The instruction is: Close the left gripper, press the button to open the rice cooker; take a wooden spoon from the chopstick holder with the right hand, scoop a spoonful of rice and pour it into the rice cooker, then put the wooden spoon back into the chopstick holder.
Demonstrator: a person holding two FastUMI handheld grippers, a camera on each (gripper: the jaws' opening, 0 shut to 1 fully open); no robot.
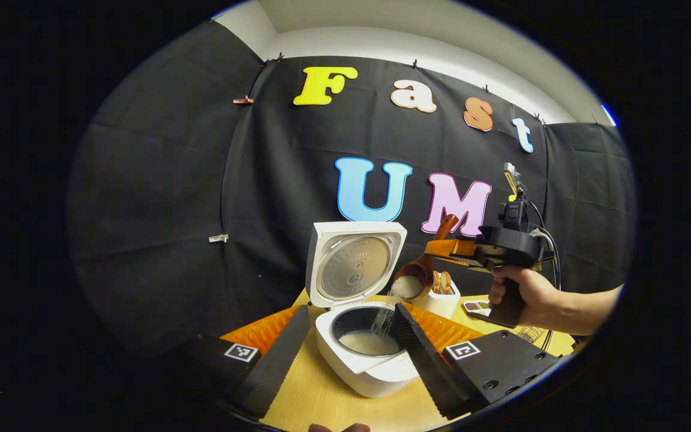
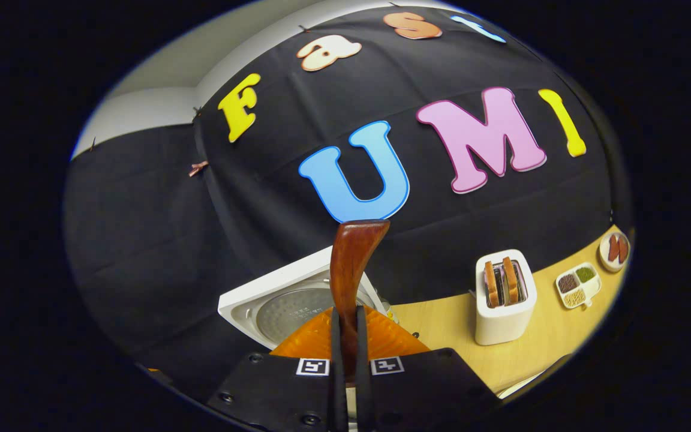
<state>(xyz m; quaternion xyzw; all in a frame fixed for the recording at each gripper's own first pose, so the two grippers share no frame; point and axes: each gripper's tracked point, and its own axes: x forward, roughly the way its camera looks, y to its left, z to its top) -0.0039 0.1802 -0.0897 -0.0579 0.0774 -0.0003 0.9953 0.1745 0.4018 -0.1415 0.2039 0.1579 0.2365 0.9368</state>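
Note:
The white rice cooker (image 1: 375, 375) stands on the wooden table with its lid (image 1: 354, 264) raised, and white rice (image 1: 369, 343) lies in the dark inner pot. My left gripper (image 1: 351, 312) is open, one finger on each side of the cooker, touching nothing. Above the pot's right rim, the wooden spoon (image 1: 412, 281) is tilted and a thin stream of rice (image 1: 382, 318) falls from it into the pot. A hand (image 1: 528, 297) holds my right gripper (image 1: 441, 247). In the right gripper view, that gripper (image 2: 348, 360) is shut on the spoon's brown handle (image 2: 354, 264), with the lid (image 2: 288, 309) behind it.
A white toaster (image 2: 504, 297) with two slices in it stands right of the cooker, also seen behind the spoon (image 1: 441, 294). A small divided dish of grains (image 2: 578, 285) and a round plate (image 2: 615, 249) lie farther right on the table (image 2: 441, 324).

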